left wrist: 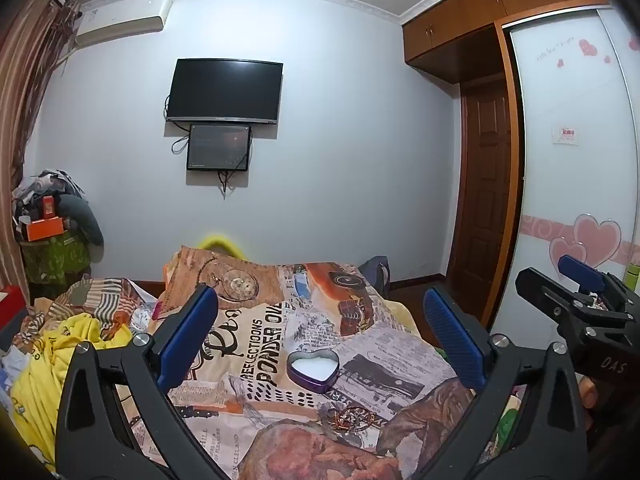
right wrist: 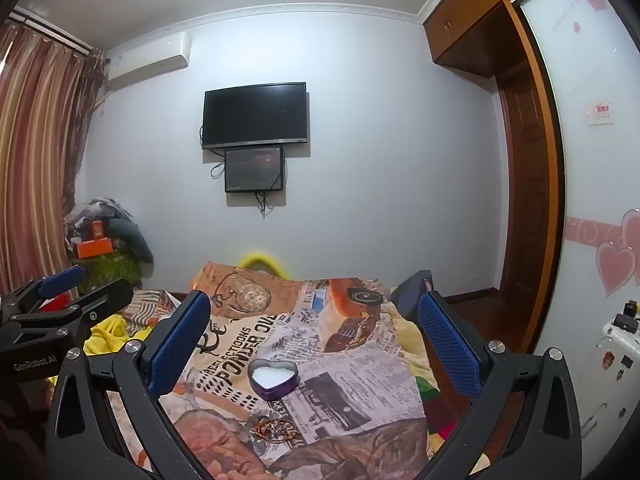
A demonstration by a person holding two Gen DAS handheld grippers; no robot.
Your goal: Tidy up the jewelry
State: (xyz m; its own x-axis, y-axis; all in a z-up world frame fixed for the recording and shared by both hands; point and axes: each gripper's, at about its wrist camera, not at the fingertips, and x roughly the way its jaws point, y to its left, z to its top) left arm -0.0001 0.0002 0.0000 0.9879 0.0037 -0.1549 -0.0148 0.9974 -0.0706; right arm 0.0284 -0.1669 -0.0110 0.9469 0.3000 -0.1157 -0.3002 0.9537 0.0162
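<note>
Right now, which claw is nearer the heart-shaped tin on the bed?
Left, narrowly. The heart-shaped tin lies straight ahead of the left claw, centred between its fingers; for the right claw it sits ahead but off to the left.

Heart-shaped tin and a small heap of jewelry on the printed bedspread

The purple heart-shaped tin sits open, white-lined, lower centre of frame; the jewelry, tangled reddish-gold rings and chain, lies flat just below it, apart from the tin.

place: home bedroom | evidence: bed, wall television, wardrobe, curtains, air conditioner
</note>
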